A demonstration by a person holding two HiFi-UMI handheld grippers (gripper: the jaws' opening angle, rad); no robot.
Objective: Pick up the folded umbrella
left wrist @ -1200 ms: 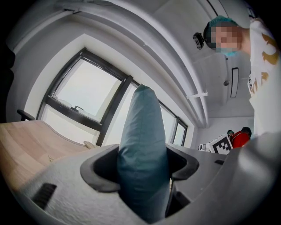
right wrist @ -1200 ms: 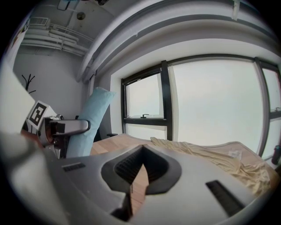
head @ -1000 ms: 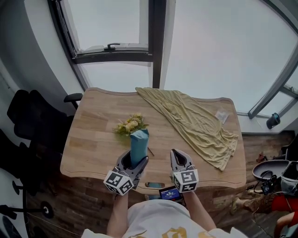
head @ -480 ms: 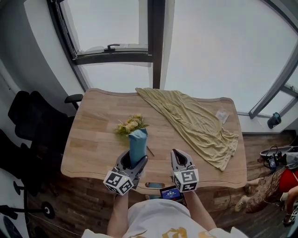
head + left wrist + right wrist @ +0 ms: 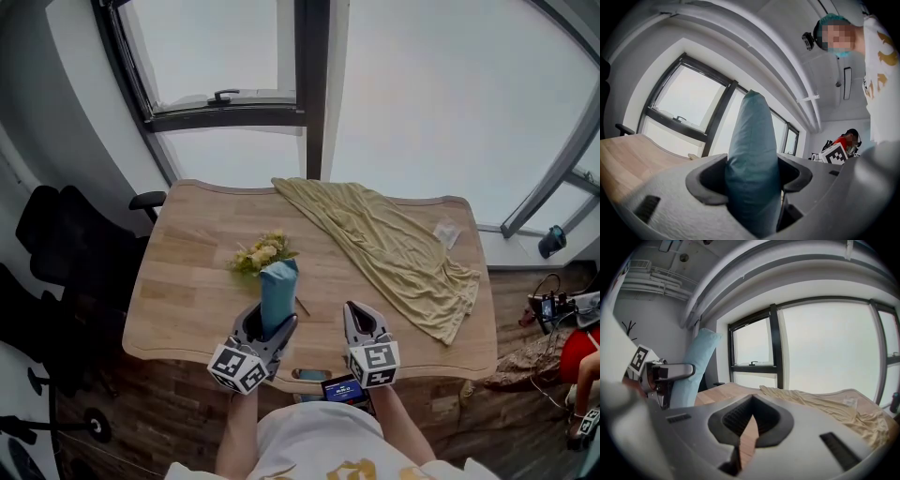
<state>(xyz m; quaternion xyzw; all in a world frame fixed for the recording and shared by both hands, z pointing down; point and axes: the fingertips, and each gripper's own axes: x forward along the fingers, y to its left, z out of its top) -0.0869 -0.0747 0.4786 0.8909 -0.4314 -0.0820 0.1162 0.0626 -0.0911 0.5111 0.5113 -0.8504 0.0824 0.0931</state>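
Observation:
The folded umbrella [image 5: 278, 295] is a teal, sleeved bundle standing upright above the table's near edge. My left gripper [image 5: 267, 323] is shut on its lower part. In the left gripper view the umbrella [image 5: 752, 159] fills the gap between the jaws and rises towards the window. My right gripper [image 5: 361, 319] hovers beside it to the right, shut with nothing held; its jaws [image 5: 751, 420] meet at the tips. From the right gripper view the umbrella [image 5: 696, 371] stands at the left, clamped in the left gripper [image 5: 670, 373].
The wooden table [image 5: 187, 281] holds a bunch of yellow flowers [image 5: 261, 251] just behind the umbrella, a yellow cloth [image 5: 394, 244] spread across the right half and a small clear packet [image 5: 446, 232]. A phone [image 5: 309, 373] lies at the near edge. A black chair [image 5: 56, 244] stands at the left.
Both grippers and the umbrella have held still. Only a person and loose things on the floor at the far right have shifted.

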